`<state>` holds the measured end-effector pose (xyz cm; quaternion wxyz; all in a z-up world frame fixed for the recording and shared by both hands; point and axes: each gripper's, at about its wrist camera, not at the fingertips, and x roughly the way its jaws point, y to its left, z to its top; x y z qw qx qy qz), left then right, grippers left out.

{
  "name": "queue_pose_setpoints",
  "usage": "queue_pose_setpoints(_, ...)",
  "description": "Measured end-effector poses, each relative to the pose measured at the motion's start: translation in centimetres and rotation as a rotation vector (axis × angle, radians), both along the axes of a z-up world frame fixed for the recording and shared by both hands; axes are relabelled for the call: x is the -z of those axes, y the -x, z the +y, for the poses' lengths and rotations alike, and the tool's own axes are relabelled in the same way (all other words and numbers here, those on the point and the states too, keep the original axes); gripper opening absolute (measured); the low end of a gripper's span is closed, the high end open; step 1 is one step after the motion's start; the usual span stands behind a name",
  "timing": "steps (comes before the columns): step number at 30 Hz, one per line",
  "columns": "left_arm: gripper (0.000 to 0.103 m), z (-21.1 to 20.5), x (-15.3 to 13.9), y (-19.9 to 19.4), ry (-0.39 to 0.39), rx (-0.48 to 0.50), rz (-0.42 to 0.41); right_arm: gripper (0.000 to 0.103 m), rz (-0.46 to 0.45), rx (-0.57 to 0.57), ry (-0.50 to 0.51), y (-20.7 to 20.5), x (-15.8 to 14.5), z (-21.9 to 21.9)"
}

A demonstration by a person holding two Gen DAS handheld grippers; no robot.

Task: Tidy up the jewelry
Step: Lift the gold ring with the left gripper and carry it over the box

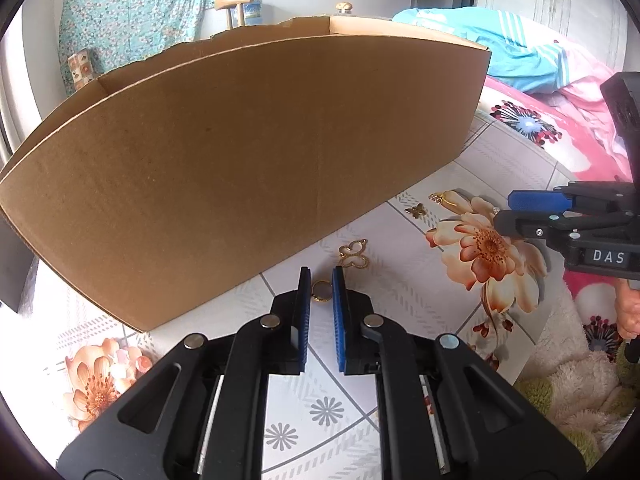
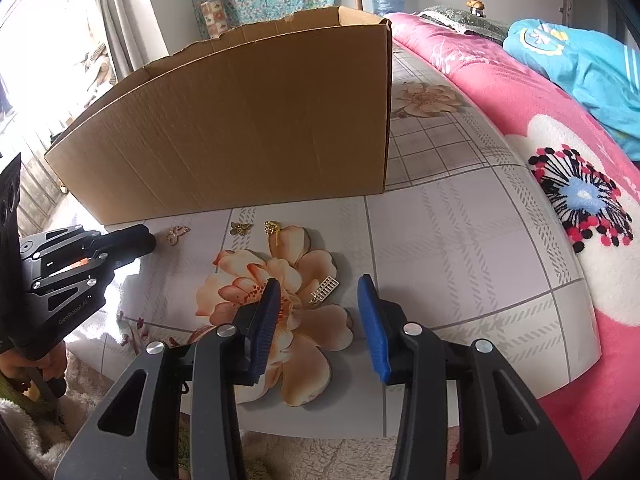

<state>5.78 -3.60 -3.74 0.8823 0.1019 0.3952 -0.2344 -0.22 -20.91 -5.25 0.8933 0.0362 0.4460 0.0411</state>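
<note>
Several gold jewelry pieces lie on a floral tablecloth in front of a cardboard box [image 1: 240, 152]. My left gripper [image 1: 321, 276] has its blue pads narrowly apart around a round gold ring [image 1: 322, 292] on the cloth; the pads seem just clear of it. Just beyond lies a butterfly outline charm [image 1: 354, 254], then a small butterfly [image 1: 416, 211] and a gold piece [image 1: 438, 198]. My right gripper [image 2: 320, 284] is open over the printed flower, with a gold ladder-shaped piece [image 2: 325, 290] between its fingers. The right wrist view also shows the box [image 2: 240, 128], the butterfly charm [image 2: 177, 234], the small butterfly [image 2: 240, 228] and the gold piece [image 2: 273, 227].
The box stands open-topped at the back of the table [image 2: 460, 240]. A pink floral blanket [image 2: 560, 152] and blue cloth [image 2: 580, 68] lie to the right. A fluffy mat [image 1: 580, 384] lies at the table's near edge.
</note>
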Motion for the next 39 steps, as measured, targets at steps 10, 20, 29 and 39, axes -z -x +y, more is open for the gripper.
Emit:
queue_pose_setpoints(10,0.009,0.1,0.1,0.2,0.009,-0.005,-0.015,0.025,0.018,0.004,0.090,-0.7,0.0,0.8)
queue_pose_setpoints(20,0.009,0.3,0.1,0.2,0.021,-0.009,-0.015,0.005,0.054,-0.023,0.042,-1.5,-0.3,0.9)
queue_pose_setpoints(29,0.009,0.6,0.1,0.0,0.037,-0.003,-0.008,0.005,0.041,0.003,-0.040,-1.0,-0.7,-0.7)
queue_pose_setpoints(39,0.009,2.4,-1.9,0.9,0.137,0.009,-0.032,0.005,-0.001,0.004,-0.180,-0.6,-2.1,-2.9)
